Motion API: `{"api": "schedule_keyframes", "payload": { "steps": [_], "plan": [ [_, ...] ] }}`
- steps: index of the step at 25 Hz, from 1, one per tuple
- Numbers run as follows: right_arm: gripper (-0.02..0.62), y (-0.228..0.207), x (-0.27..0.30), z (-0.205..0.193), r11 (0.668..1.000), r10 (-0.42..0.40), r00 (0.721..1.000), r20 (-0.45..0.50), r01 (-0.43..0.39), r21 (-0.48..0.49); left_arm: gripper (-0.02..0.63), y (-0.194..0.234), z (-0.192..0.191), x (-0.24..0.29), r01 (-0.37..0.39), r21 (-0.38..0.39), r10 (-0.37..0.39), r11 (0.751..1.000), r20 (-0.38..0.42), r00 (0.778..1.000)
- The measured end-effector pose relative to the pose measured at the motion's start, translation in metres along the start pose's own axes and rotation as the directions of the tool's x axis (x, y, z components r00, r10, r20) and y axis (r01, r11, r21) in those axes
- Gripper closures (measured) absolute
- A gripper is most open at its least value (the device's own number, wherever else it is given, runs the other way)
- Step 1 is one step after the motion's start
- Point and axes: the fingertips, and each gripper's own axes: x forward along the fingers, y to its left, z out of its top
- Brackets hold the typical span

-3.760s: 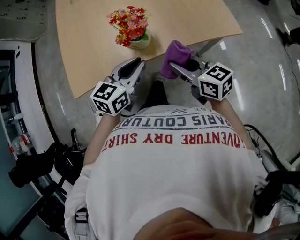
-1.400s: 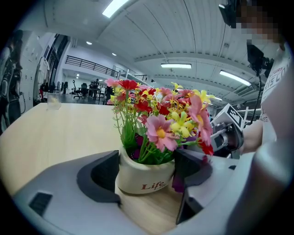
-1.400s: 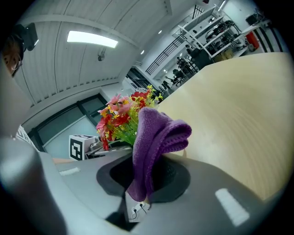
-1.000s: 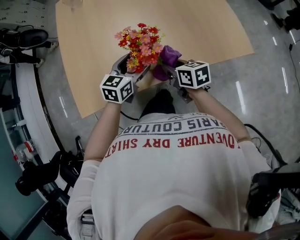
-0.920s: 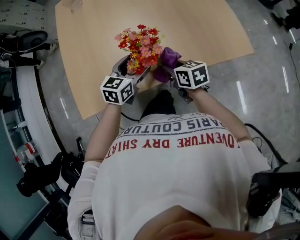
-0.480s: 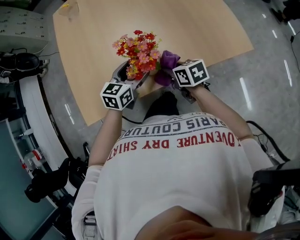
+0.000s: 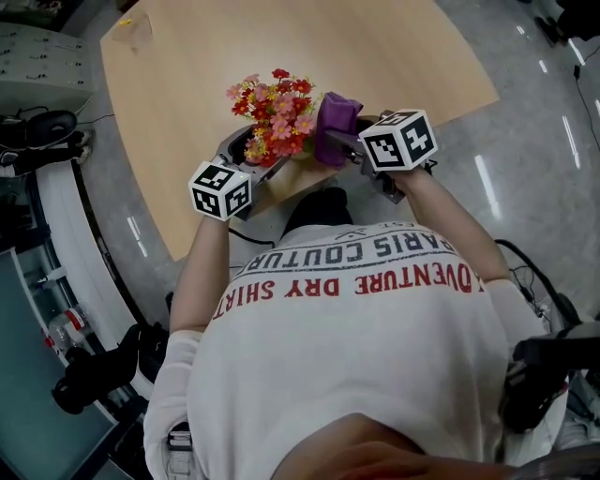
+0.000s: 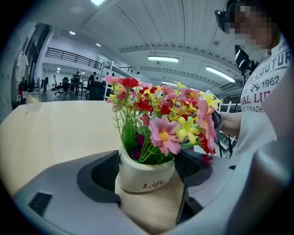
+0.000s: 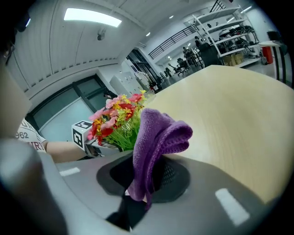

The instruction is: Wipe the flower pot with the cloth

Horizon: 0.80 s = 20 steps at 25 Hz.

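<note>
A white flower pot (image 8: 144,176) with red, pink and yellow flowers (image 7: 275,117) sits between the jaws of my left gripper (image 8: 147,170), which is shut on its sides. The pot is near the front edge of the wooden table (image 7: 187,84); whether it rests on the wood I cannot tell. My right gripper (image 9: 147,176) is shut on a purple cloth (image 9: 156,137) that stands up out of its jaws. In the head view the cloth (image 7: 336,120) is right beside the flowers, on their right, with the right gripper (image 7: 345,142) behind it and the left gripper (image 7: 255,155) under the blooms.
A clear plastic cup (image 7: 134,28) stands at the table's far left corner, also in the left gripper view (image 8: 33,101). Grey floor (image 7: 525,169) surrounds the table. Dark equipment (image 7: 94,370) and a white bench lie at my left.
The right gripper has risen with the cloth, which now stands level with the flowers. The left gripper keeps its hold on the pot, turned slightly.
</note>
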Motion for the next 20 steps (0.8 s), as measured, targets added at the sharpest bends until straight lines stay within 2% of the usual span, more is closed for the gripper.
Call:
{"api": "schedule_keyframes", "payload": {
  "steps": [6,13,20],
  "plan": [
    [0.534,0.007,0.003,0.011,0.999,0.045,0.999,-0.01,-0.045,-0.009,0.227,-0.003,-0.001,0.001,0.056,0.024,-0.055,0.998,-0.038,0.998],
    [0.534,0.009,0.019,-0.006,0.998,0.066,0.995,-0.072,-0.065,0.008,0.227,-0.008,-0.006,-0.005,0.066,0.018,-0.065,0.998,-0.033,0.997],
    [0.535,-0.022,0.028,-0.019,0.999,-0.015,0.988,-0.156,0.02,0.029,0.227,-0.01,0.004,-0.005,0.06,0.014,-0.06,0.998,-0.01,0.998]
  ]
}}
